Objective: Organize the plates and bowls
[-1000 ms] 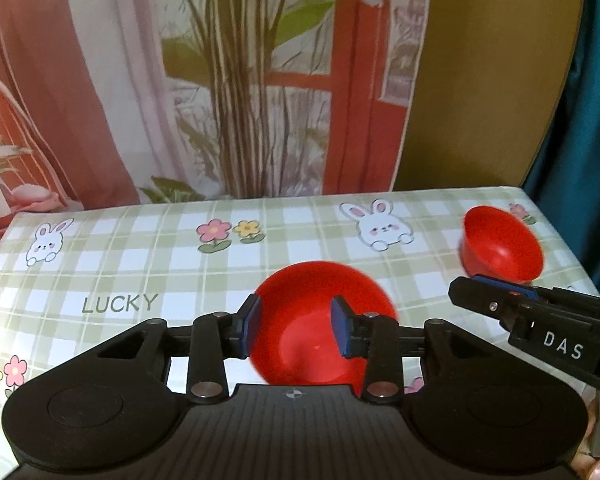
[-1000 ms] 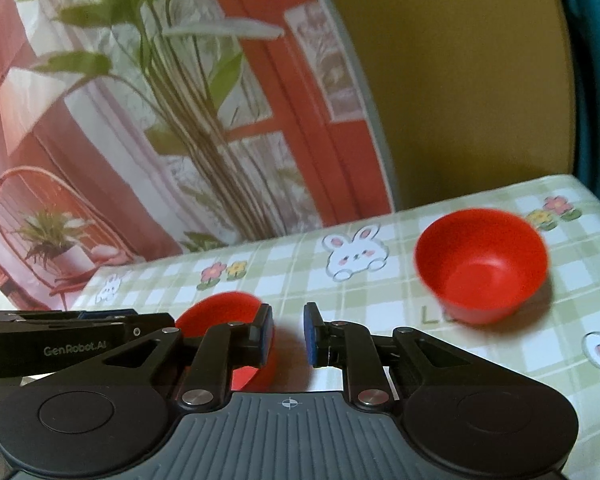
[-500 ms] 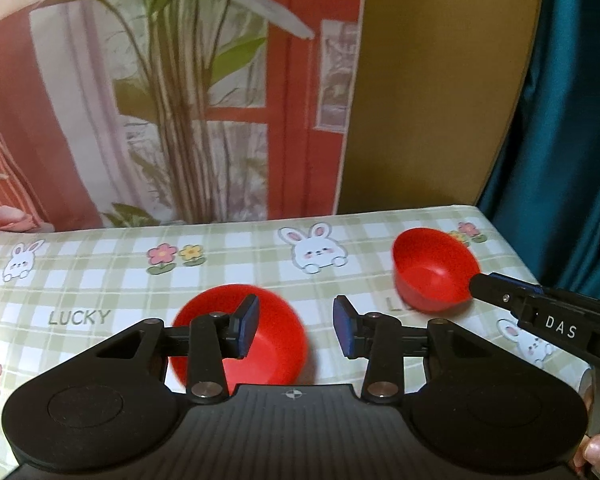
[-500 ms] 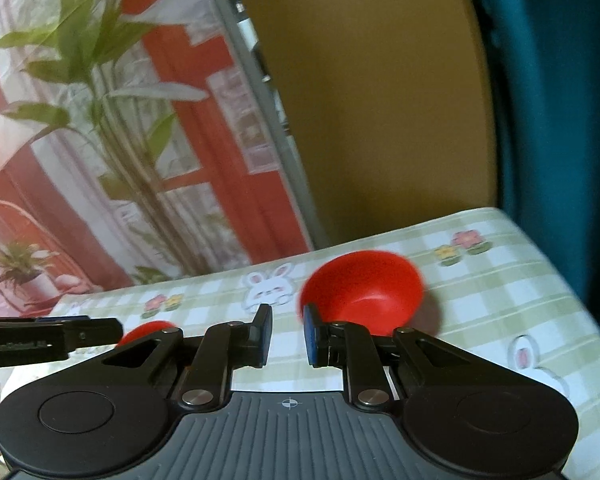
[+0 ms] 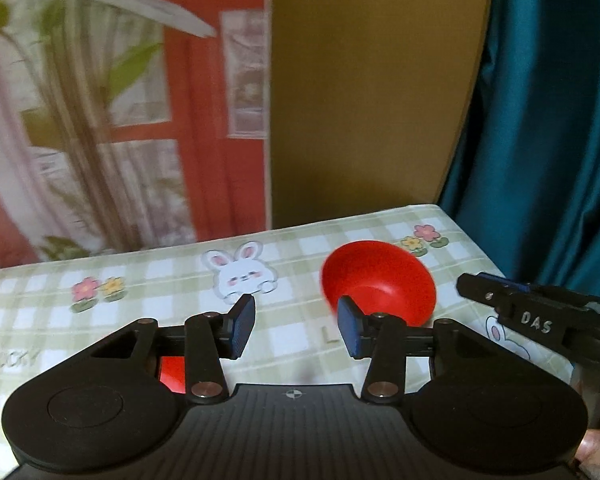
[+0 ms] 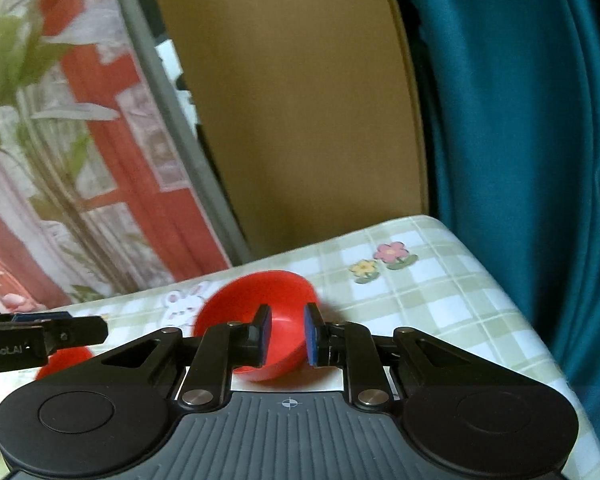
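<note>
A red bowl (image 5: 376, 280) stands near the table's far right corner; in the right wrist view the red bowl (image 6: 256, 300) lies straight ahead. My right gripper (image 6: 286, 334) is open a little, its pads in front of the bowl, gripping nothing. My left gripper (image 5: 294, 330) is open and empty, aimed at the cloth left of the bowl. A red plate (image 5: 171, 372) peeks out under the left gripper's linkage; the red plate (image 6: 66, 358) also shows at the left of the right wrist view.
The table wears a green checked cloth (image 5: 140, 280) with bunnies and flowers. Its right edge (image 6: 512, 304) meets a teal curtain (image 6: 520, 120). A brown board (image 5: 372, 92) and a printed backdrop (image 5: 100, 120) stand behind.
Both grippers have swung to the right. The bowl has come to sit straight ahead of the right gripper, and the plate has slid out of the left view's middle. The right jaws have opened slightly.
</note>
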`<action>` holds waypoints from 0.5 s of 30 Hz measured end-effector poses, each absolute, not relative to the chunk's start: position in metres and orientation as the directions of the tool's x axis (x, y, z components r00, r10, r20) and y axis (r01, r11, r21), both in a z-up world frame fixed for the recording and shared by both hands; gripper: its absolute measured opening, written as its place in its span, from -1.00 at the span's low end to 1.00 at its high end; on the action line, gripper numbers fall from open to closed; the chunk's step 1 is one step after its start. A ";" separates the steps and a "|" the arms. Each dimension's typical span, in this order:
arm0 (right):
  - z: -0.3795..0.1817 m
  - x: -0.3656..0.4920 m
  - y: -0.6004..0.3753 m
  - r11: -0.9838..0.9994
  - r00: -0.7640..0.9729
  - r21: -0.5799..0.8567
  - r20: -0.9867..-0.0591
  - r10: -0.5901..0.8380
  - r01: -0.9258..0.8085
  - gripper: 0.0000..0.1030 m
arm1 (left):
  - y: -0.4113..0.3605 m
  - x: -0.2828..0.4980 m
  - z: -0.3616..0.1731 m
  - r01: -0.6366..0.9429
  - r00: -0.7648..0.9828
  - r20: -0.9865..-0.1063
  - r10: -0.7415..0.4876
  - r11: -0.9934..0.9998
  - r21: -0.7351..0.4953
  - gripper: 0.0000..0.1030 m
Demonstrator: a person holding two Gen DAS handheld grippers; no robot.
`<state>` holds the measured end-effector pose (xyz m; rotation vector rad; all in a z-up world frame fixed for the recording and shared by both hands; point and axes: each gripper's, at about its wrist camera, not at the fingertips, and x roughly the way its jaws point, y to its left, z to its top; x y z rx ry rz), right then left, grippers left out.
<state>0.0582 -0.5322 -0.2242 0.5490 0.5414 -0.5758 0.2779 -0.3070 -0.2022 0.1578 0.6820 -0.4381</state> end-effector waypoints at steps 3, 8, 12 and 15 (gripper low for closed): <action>-0.239 0.065 -0.545 0.695 0.693 0.318 -0.627 -0.356 0.645 -0.66 | -0.322 0.293 -0.215 0.452 0.667 -0.656 -0.355 0.892 -0.023 -0.07; -0.259 0.079 -0.557 0.682 0.690 0.339 -0.640 -0.339 0.649 -0.66 | -0.337 0.318 -0.237 0.433 0.643 -0.682 -0.349 0.900 -0.052 -0.07; -0.268 0.087 -0.559 0.676 0.693 0.354 -0.643 -0.326 0.646 -0.66 | -0.342 0.332 -0.253 0.427 0.626 -0.704 -0.335 0.903 -0.050 -0.07; -0.271 0.089 -0.558 0.677 0.702 0.364 -0.635 -0.322 0.640 -0.66 | -0.345 0.340 -0.262 0.422 0.621 -0.717 -0.316 0.906 -0.034 -0.07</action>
